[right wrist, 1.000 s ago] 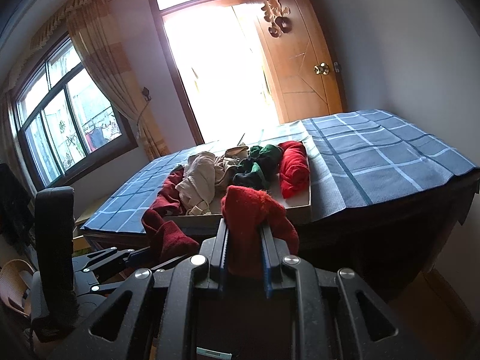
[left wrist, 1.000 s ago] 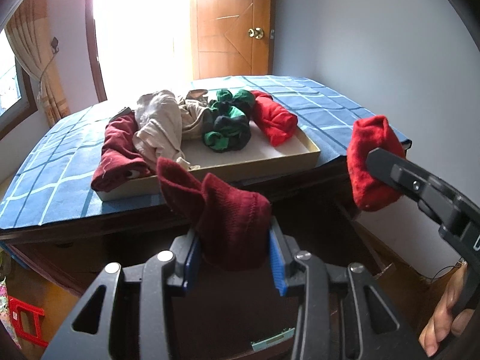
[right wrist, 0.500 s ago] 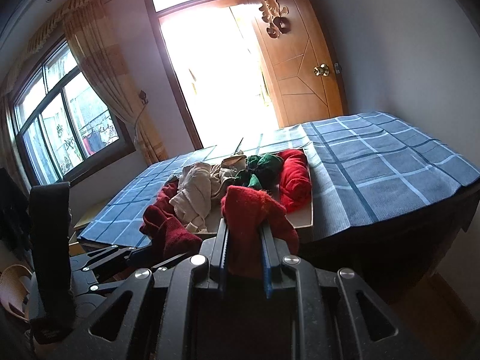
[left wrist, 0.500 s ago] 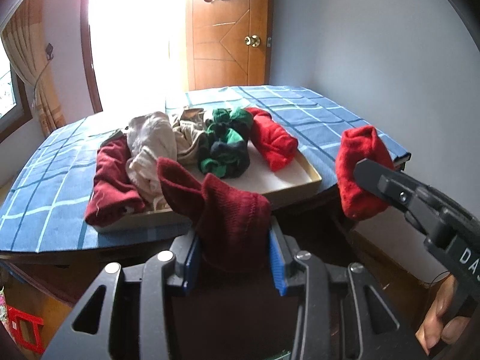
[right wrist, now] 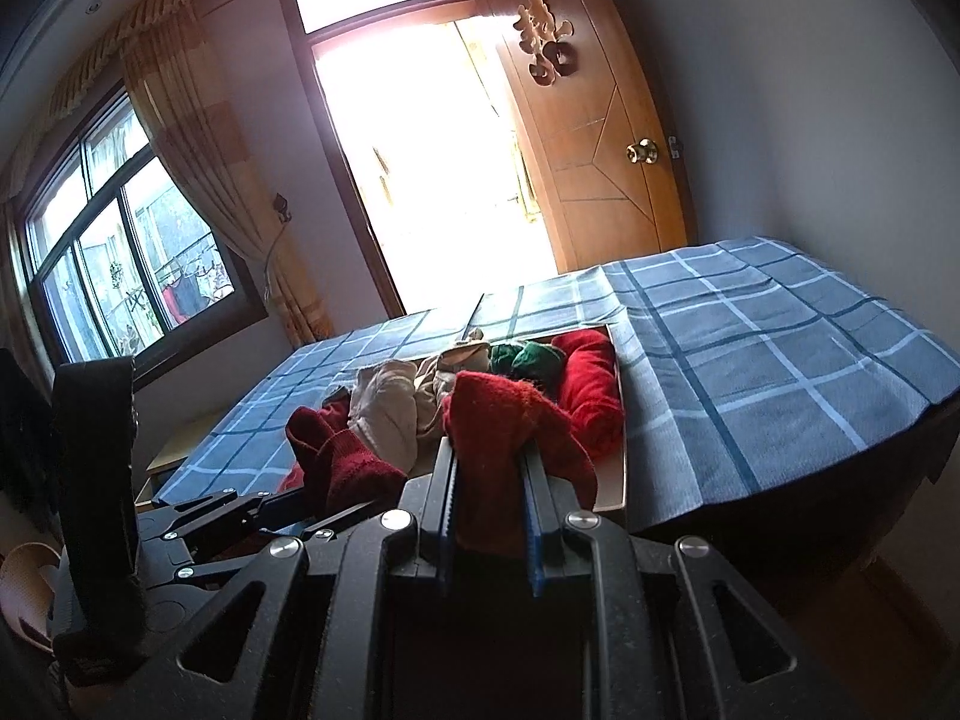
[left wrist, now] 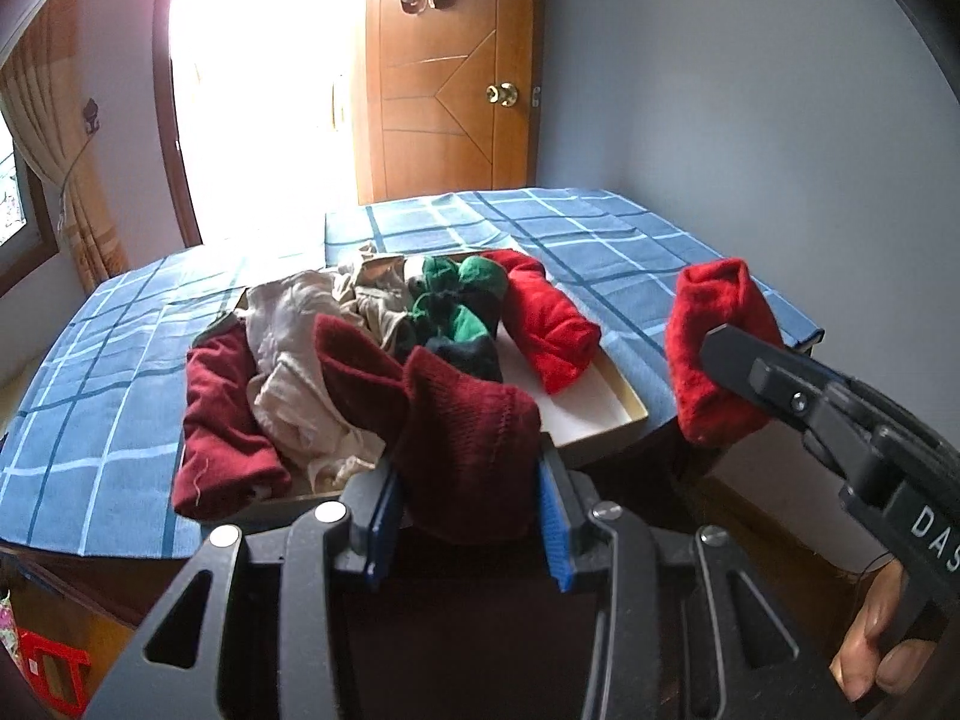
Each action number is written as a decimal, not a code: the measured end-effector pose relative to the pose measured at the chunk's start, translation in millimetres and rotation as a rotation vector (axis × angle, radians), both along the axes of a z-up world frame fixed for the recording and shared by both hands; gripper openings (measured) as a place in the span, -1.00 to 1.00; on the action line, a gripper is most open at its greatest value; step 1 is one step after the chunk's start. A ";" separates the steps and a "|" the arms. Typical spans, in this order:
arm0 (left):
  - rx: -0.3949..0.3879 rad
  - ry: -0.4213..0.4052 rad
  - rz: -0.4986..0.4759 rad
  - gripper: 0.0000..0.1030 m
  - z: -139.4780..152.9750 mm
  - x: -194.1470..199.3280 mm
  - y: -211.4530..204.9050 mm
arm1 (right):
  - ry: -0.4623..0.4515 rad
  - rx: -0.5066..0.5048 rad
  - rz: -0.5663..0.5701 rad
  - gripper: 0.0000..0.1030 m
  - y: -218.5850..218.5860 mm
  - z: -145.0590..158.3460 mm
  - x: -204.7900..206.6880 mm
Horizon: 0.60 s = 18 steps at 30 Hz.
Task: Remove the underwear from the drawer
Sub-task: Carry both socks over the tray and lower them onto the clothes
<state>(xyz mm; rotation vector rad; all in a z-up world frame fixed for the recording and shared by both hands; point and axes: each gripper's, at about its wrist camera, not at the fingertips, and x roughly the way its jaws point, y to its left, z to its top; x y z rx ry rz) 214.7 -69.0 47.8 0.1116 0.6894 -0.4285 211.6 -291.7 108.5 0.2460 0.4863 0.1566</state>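
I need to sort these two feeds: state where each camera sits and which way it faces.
Left wrist: sits behind the left tool, shut on a maroon garment, facing the drawer tray; fingers show lower right.
Right wrist: sits behind the right tool, shut on a red garment, facing the wooden door.
Shared: tray, door, each other's tool.

Blue checked cloth (left wrist: 576,228), wooden door (left wrist: 450,90) open, curtain (right wrist: 198,138) beside window (right wrist: 114,264).

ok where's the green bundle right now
In the left wrist view the green bundle lies in the shallow drawer on the blue checked cloth, between the beige clothes and the bright red roll.
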 end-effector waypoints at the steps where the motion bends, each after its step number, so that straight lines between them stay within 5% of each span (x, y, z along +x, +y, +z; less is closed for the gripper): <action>1: 0.001 -0.001 -0.001 -0.24 1.0 1.6 -0.5 | 0.000 0.000 -0.001 -0.61 -0.7 1.2 2.5; 18: -0.011 0.015 0.002 -0.24 4.2 34.4 -7.1 | 0.024 0.009 -0.010 -0.61 -6.7 4.4 38.2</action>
